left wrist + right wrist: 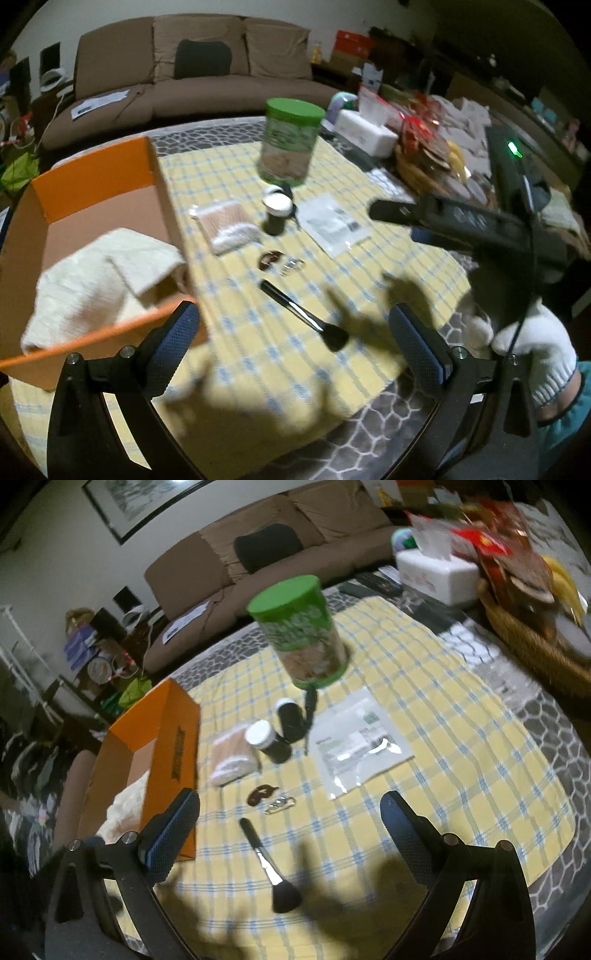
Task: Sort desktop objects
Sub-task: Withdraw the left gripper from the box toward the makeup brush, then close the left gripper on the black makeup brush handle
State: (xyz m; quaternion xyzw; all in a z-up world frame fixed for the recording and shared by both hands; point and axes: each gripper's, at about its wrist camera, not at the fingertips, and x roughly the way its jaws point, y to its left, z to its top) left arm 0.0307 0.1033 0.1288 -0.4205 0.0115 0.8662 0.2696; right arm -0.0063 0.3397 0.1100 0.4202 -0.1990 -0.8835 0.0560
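Nearest the cameras, the left hand-held gripper and the right hand-held gripper are both hanging above the bench with their blue-padded jaws spread wide and nothing between them. Just beyond them a black-handled makeup brush is lying on the yellow checked cloth, and a little farther a small dark brown oval piece is sitting beside a bit of silver metal, possibly a clip, though blur is hiding its form. Past those, a packet of cotton swabs, two black white-capped bottles, a flat clear plastic sachet and a tall green-lidded canister are all waiting loose. On the left, the open orange cardboard box is holding only a cream cloth, so sorting is looking barely begun, with nearly everything left.
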